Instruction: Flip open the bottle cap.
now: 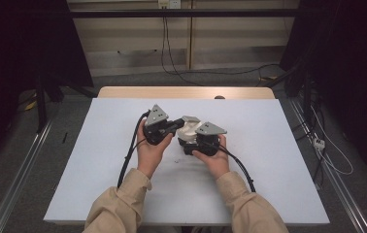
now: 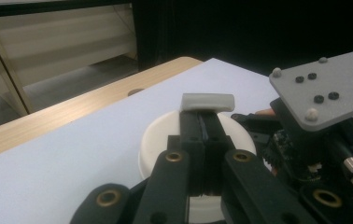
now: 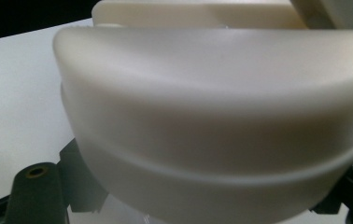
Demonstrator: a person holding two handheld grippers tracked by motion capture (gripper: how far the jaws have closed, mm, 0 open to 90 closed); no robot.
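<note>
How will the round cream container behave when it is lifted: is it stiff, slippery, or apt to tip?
The cream container probably stays stiff: its thick wall looks like moulded plastic. Its smooth, glossy surface may be slippery. It seems unlikely to tip, being broad and low on the white table, with the right tool at its side and the left tool shut above its lid.

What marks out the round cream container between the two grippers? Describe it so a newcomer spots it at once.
Start at the pale table sheet and go to its middle, where both hands meet. Between the two black grippers sits the round cream container, the sole pale, curved thing there, with a grey tab on top.
</note>
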